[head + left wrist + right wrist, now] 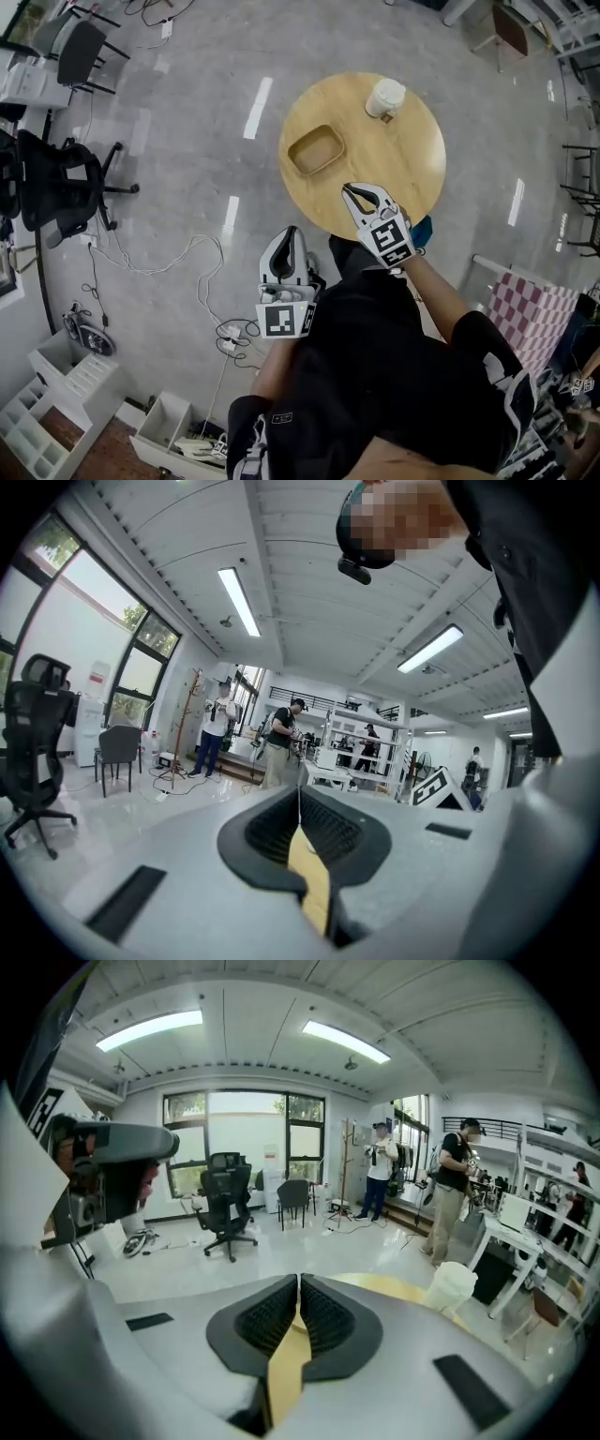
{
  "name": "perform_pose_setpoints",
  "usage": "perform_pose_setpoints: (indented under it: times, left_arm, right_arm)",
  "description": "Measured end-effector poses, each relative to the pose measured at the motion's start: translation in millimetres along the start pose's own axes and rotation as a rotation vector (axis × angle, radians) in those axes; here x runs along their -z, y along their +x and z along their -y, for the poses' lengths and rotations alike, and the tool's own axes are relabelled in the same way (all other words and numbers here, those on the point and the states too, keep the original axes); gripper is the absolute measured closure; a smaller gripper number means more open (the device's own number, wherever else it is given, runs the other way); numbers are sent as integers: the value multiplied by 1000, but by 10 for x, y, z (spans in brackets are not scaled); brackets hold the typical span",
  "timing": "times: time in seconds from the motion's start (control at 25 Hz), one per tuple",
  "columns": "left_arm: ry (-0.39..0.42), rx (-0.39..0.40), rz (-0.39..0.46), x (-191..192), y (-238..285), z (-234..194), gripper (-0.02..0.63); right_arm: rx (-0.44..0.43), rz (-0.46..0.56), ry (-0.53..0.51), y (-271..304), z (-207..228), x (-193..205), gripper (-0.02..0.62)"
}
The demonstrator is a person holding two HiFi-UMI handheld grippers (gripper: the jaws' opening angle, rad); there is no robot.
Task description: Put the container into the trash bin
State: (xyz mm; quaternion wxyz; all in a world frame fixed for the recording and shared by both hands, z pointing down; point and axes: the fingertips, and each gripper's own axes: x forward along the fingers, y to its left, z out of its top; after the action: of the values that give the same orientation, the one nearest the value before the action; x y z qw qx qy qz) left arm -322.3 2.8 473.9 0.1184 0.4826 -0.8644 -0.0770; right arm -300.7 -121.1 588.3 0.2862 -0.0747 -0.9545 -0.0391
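Note:
A brown rectangular container (315,150) lies open on the round wooden table (412,159), left of its middle. A white lidded cup (384,97) stands at the table's far side. My right gripper (359,193) is shut and empty, hovering over the table's near edge, a short way from the container. In the right gripper view its fingertips (298,1283) meet, with the table (394,1288) and the cup (453,1288) beyond them. My left gripper (286,246) is shut and empty, held over the floor close to the person's body. I see no trash bin.
Black office chairs (66,183) stand at the left, with cables (159,262) strewn on the floor. White shelf units (56,394) lie at the bottom left. A checkered cloth (530,309) is at the right. Several people (279,742) stand far off.

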Motion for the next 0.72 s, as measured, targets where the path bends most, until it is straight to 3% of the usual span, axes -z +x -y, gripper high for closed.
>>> perform_pose_setpoints:
  times: [0.24, 0.44, 0.72]
  left_arm:
    - [-9, -48, -13, 42, 209, -85, 592]
    - [-14, -80, -29, 111, 324, -171, 592]
    - [-30, -120, -54, 199, 407, -313, 592]
  right_arm:
    - [-137, -211, -168, 516, 106, 499, 565]
    - [-235, -395, -431, 944, 164, 1021, 561]
    - [-300, -503, -790, 1462, 214, 1450, 561]
